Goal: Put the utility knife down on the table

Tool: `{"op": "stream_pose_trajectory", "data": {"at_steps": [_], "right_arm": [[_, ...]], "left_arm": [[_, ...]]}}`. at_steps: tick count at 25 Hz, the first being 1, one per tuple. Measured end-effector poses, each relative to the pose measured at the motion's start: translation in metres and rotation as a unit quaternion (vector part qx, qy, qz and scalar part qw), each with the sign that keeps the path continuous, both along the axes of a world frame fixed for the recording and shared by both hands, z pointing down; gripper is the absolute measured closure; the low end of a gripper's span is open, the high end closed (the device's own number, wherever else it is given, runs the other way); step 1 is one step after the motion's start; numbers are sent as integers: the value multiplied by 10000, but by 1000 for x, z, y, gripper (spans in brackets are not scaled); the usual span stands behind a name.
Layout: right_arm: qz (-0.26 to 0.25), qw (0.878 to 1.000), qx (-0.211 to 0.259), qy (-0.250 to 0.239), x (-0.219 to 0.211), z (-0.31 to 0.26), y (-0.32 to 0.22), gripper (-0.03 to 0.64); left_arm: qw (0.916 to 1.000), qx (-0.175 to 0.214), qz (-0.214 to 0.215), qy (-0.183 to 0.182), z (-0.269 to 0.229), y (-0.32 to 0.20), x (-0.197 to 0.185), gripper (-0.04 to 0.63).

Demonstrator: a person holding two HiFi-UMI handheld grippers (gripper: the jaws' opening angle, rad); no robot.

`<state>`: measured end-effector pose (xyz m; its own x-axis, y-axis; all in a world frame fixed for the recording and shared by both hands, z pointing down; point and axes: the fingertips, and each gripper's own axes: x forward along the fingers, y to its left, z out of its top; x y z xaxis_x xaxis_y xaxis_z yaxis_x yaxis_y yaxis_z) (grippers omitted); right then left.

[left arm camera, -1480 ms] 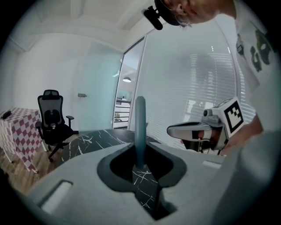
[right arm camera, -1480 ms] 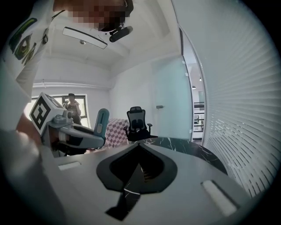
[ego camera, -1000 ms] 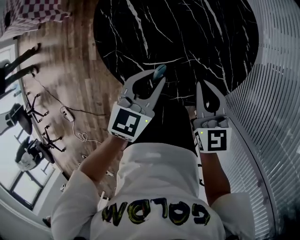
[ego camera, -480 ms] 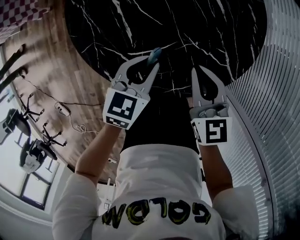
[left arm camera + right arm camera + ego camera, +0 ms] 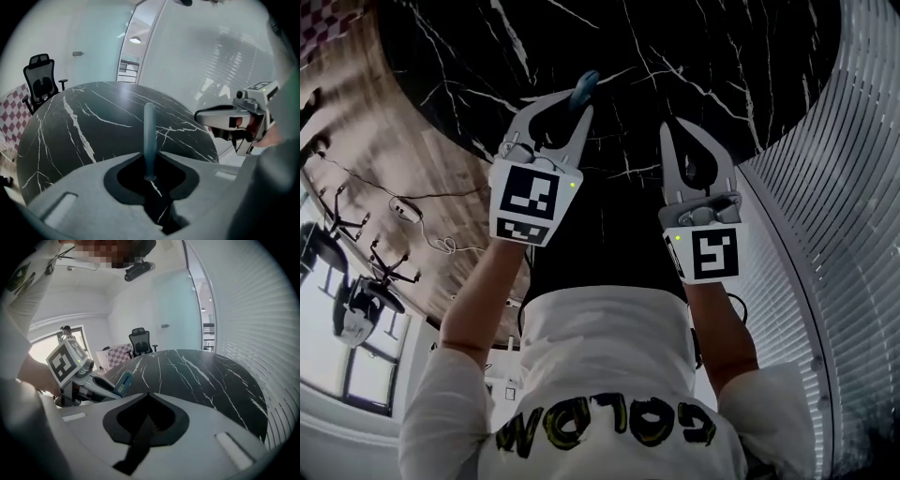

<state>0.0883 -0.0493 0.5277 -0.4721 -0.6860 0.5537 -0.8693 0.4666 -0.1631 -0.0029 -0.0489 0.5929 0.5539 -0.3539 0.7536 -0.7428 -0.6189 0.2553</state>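
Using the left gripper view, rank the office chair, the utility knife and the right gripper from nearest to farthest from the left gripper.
1. utility knife: clamped in the left gripper's own jaws, centre.
2. right gripper: beside it, on the right.
3. office chair: far left, beyond the marble table.

Wood-plank floor (image 5: 356, 103), pale ribbed wall (image 5: 853, 187) (curved) — a black office chair (image 5: 42, 82) against a pale back wall (image 5: 89, 42)

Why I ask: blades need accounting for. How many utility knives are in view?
1. The utility knife is clamped in the left gripper, poking out past its jaws above the table. The right gripper is shut and empty. Others could lie outside the views.
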Motion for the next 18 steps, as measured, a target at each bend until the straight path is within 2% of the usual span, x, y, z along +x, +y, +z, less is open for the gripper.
{"op": "stream_pose_trajectory", "data": {"at_steps": [2, 14, 18], "right_arm": [[44, 9999, -72, -60, -1, 4, -1, 615], [21, 9998, -197, -34, 4, 20, -4, 615], [21, 9997, -223, -72, 4, 22, -3, 615]], "left_arm": [[9996, -188, 58, -181, 8, 1, -1, 522], [9951, -842, 125, -505, 35, 10, 3, 522], [9936, -922, 186, -620, 37, 13, 3, 522]]}}
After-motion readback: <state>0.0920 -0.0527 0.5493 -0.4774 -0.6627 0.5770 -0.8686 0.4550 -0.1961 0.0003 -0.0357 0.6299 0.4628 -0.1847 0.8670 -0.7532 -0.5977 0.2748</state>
